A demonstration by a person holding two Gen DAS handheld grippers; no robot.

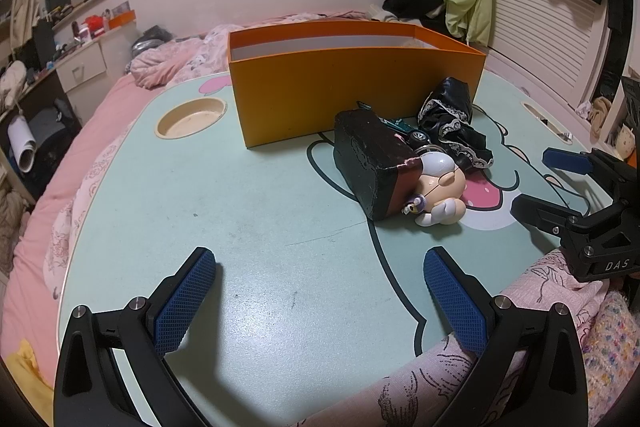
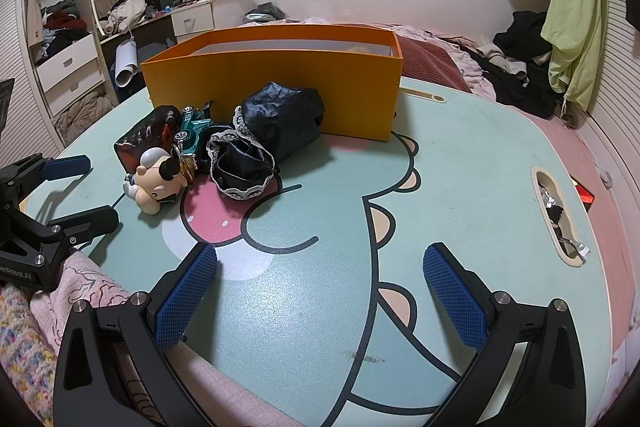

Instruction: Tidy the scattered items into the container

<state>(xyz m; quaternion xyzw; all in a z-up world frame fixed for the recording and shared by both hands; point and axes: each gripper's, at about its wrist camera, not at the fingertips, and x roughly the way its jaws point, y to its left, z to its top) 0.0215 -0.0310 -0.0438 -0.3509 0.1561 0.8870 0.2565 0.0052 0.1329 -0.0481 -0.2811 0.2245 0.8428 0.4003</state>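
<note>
Near the front edge of the surface (image 2: 460, 155) both my tools, left tool (image 1: 320, 301) and right tool (image 2: 320, 299), sit spread and empty, since the figurine (image 2: 154, 183), toy car (image 2: 196, 131), dark block (image 1: 372, 163) and black lace cloth (image 2: 256, 143) lie clumped just beside the orange box (image 2: 272, 87), none visibly inside

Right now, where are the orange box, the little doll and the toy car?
orange box (image 1: 320, 95): left wrist view, front wall.
little doll (image 2: 154, 187): right wrist view, its body.
toy car (image 2: 196, 133): right wrist view, green body.
</note>
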